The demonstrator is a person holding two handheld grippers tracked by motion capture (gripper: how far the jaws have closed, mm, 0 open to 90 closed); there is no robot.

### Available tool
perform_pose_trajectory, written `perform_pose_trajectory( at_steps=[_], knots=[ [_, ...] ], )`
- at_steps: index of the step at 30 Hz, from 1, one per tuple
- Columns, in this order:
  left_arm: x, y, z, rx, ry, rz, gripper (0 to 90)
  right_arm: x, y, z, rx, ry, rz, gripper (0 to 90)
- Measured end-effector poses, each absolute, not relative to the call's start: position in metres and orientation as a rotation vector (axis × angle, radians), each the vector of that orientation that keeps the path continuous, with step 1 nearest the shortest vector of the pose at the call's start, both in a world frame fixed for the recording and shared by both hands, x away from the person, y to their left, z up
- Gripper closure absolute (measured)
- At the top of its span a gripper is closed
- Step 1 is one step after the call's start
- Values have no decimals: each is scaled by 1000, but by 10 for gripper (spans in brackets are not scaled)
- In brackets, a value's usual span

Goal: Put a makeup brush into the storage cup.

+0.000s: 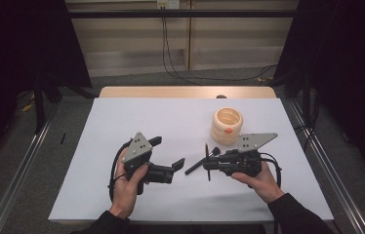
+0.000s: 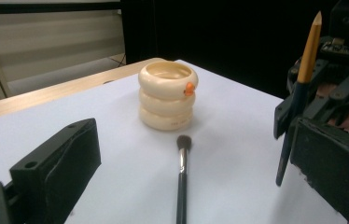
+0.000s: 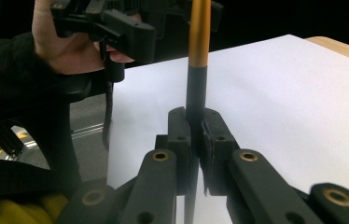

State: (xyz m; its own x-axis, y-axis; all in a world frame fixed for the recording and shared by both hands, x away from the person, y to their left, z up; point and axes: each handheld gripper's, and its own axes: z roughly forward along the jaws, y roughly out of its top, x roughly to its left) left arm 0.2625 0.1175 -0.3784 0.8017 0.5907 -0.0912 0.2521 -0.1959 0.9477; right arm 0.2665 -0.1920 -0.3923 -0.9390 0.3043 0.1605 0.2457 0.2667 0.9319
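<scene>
The right gripper [image 1: 209, 163] has its fingers [image 3: 180, 135] closed on a thin pencil-like brush [image 2: 298, 95], held near its middle. It is judged light, stiff and slippery. The left gripper [image 1: 167, 152] is held wide open and empty. Beyond it, a makeup brush [image 2: 182, 179] lies on the tabletop [image 1: 136, 117], before the cream ringed holder [image 1: 227, 126].

Bright desk, dark surroundings

You see the white desk [image 1: 136, 122] evenly lit from above while the room around it falls to near black. Soft shadows sit just under your hands. In the right gripper view, the jaws close to the lens are blurred; the high view is soft and grainy.
</scene>
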Motion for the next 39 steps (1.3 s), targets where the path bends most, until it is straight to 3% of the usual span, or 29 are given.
perform_pose_trajectory(
  at_steps=[39],
  knots=[
    [231,195,-428,1677,856,495,10,281,-221,-382,676,2276,1765,839]
  ],
)
